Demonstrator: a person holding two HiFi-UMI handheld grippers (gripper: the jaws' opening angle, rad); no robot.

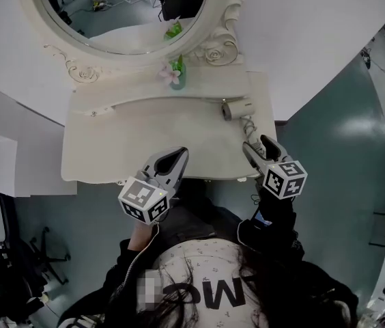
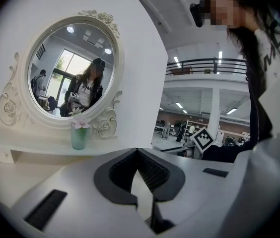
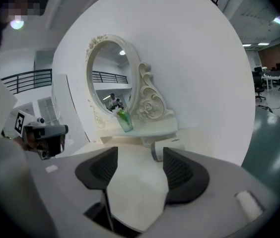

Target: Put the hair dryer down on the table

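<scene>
1. One hair dryer (image 1: 237,108) lies on its side at the right rear of the white dressing table (image 1: 138,132), just in front of the raised shelf under the mirror. Nothing grips it.
2. One cord (image 1: 249,126) runs from the hair dryer toward the table's front right corner, close to the right gripper.
3. There are two grippers, each with one marker cube.
4. The right gripper (image 3: 139,155) hangs over the front right edge of the table. Its jaws stand wide apart, with only bare tabletop between the pads. In the right gripper view the hair dryer shows beyond the gap, apart from both jaws and touching neither.
5. The left gripper (image 2: 138,150) hangs over the front edge of the table, nearer the middle and well apart from the hair dryer. Its jaws are closed tip to tip and hold nothing.
6. One oval mirror (image 1: 121,9) in an ornate white frame stands at the back of the table.
7. One green vase (image 1: 178,72) holding one pink flower (image 1: 171,75) stands on the shelf at the foot of the mirror, to the left of the hair dryer.
8. The person holding the grippers wears a dark jacket (image 1: 295,272) over a light printed top.
</scene>
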